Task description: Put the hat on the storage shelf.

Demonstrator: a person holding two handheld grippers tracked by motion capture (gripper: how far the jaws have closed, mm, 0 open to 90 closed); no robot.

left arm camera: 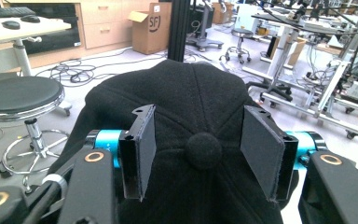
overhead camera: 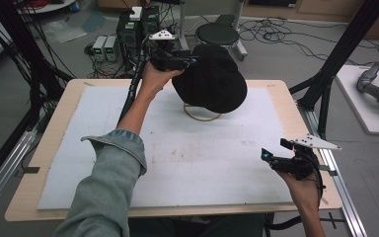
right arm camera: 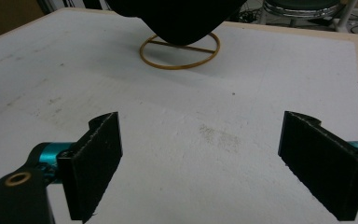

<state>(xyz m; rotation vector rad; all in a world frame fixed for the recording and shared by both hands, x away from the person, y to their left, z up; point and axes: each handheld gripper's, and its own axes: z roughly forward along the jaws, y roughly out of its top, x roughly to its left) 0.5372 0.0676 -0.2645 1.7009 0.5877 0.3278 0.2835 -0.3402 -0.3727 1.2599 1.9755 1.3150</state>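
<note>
The light wooden bench (overhead camera: 296, 111) spans the middle of the high view, and a large white foam sheet (overhead camera: 187, 163) covers most of its top. A black fabric cap (overhead camera: 211, 79) sits in the upper centre of that view, raised over a thin yellow wire ring stand (overhead camera: 201, 115) whose hoop rests on the sheet; in the right gripper view the ring lies at the top centre, just under the dark cap. The cap appears to be perched on this stand, though the contact itself is hidden.

The person's left arm, in a grey-green denim sleeve (overhead camera: 109, 182), runs from the lower left of the high view diagonally up to the cap, forearm stretched forward and the wrist bent toward the cap's left side. The left tool (left arm camera: 198, 151) is held there with its jaws spread, one on each side of the small round button on the cap's crown (left arm camera: 203, 150); they stand apart from the button, gripping nothing.

The right hand (overhead camera: 303, 190) comes in at the lower right of the high view, near the bench's right edge. It holds the right tool (right arm camera: 200, 161) low over the bare sheet, jaws wide apart and empty.
</note>
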